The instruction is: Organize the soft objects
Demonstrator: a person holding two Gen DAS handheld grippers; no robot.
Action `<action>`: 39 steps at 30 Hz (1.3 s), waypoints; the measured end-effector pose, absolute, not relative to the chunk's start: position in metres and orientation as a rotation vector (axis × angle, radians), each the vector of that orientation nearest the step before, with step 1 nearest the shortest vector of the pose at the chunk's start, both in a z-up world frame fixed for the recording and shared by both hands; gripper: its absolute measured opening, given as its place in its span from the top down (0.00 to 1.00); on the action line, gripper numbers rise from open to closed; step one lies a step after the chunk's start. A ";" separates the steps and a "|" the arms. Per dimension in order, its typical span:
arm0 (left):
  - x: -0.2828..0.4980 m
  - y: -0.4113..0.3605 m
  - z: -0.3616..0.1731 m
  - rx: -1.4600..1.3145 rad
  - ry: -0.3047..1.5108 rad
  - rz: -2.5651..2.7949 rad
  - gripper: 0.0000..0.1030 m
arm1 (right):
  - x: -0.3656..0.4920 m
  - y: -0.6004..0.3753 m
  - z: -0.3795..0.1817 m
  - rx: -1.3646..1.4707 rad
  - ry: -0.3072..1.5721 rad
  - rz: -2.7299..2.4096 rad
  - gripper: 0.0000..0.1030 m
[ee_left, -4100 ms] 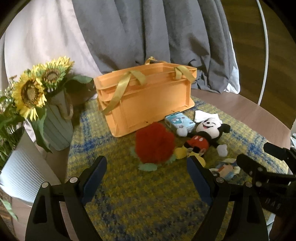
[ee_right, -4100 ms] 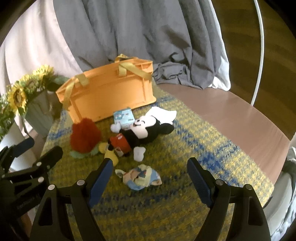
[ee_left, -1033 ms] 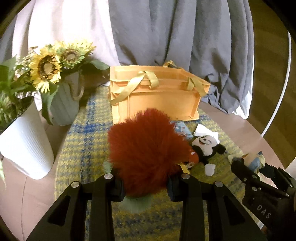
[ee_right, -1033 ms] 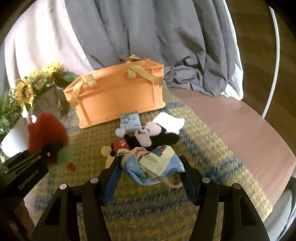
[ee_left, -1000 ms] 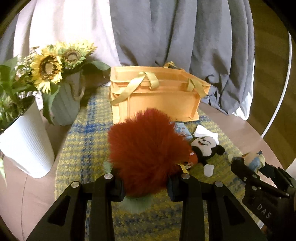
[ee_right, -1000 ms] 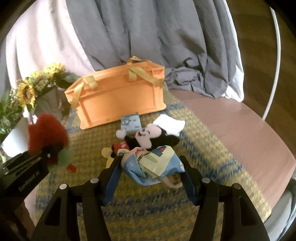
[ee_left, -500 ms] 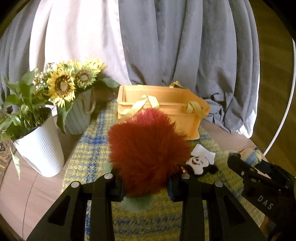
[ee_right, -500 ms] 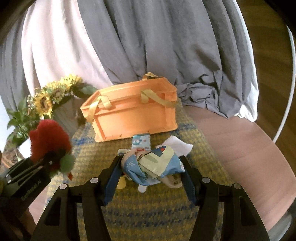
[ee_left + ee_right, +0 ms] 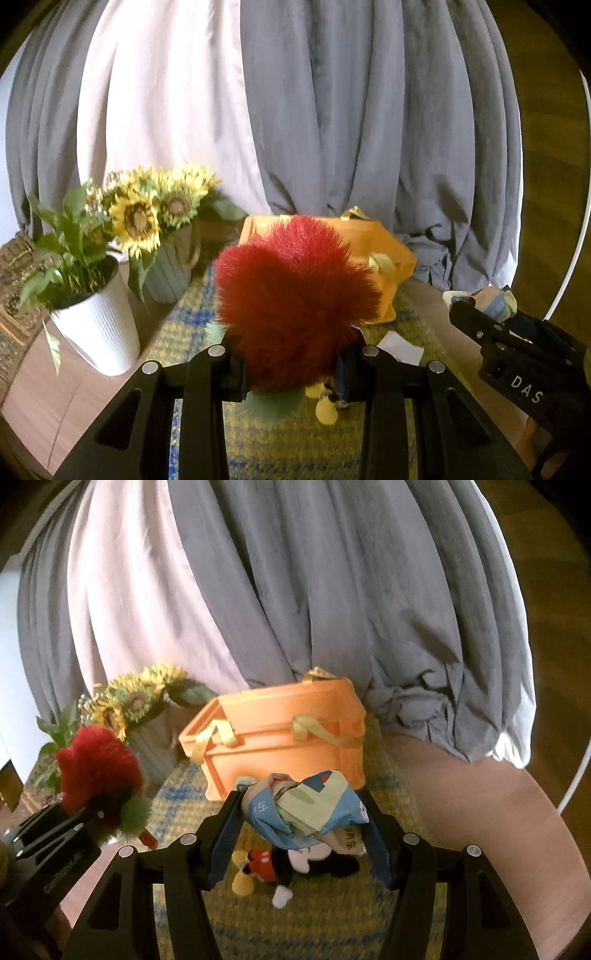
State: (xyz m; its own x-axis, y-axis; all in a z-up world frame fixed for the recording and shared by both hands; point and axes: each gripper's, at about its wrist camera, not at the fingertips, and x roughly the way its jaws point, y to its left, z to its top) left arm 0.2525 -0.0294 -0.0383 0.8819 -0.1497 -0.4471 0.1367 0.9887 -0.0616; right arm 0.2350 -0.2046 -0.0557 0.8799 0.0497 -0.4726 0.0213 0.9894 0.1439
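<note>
My left gripper [image 9: 291,369] is shut on a red furry plush [image 9: 295,299] with a green tuft and holds it high, in front of the orange basket [image 9: 388,266]. The plush also shows in the right wrist view [image 9: 96,764]. My right gripper [image 9: 303,830] is shut on a crumpled blue, cream and tan cloth toy [image 9: 310,808], raised above the mat before the orange basket [image 9: 280,738]. A Mickey Mouse plush [image 9: 295,864] lies on the yellow-blue woven mat [image 9: 332,923] under the right gripper. The right gripper with the cloth toy [image 9: 495,299] shows at the right of the left wrist view.
A white ribbed pot [image 9: 96,325] with a green plant and a grey-green vase of sunflowers [image 9: 166,273] stand at the left of the basket. Grey and white curtains [image 9: 295,590] hang behind. The round brown table [image 9: 480,830] extends right; a white hoop [image 9: 576,221] stands far right.
Both grippers have risen with their toys and moved nearer the basket. The Mickey plush now lies below the right gripper. The grips have not changed.
</note>
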 end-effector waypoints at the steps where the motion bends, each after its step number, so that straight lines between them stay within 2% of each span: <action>1: 0.253 -0.031 -0.035 -0.022 0.455 -0.141 0.68 | 0.236 -0.205 -0.054 0.145 0.486 0.022 0.40; 18: 0.287 -0.048 0.014 -0.003 0.291 -0.127 0.68 | 0.277 -0.217 -0.015 0.142 0.342 0.062 0.40; 39: 0.375 -0.060 0.023 0.016 0.244 -0.171 0.68 | 0.360 -0.226 0.000 0.102 0.277 0.009 0.40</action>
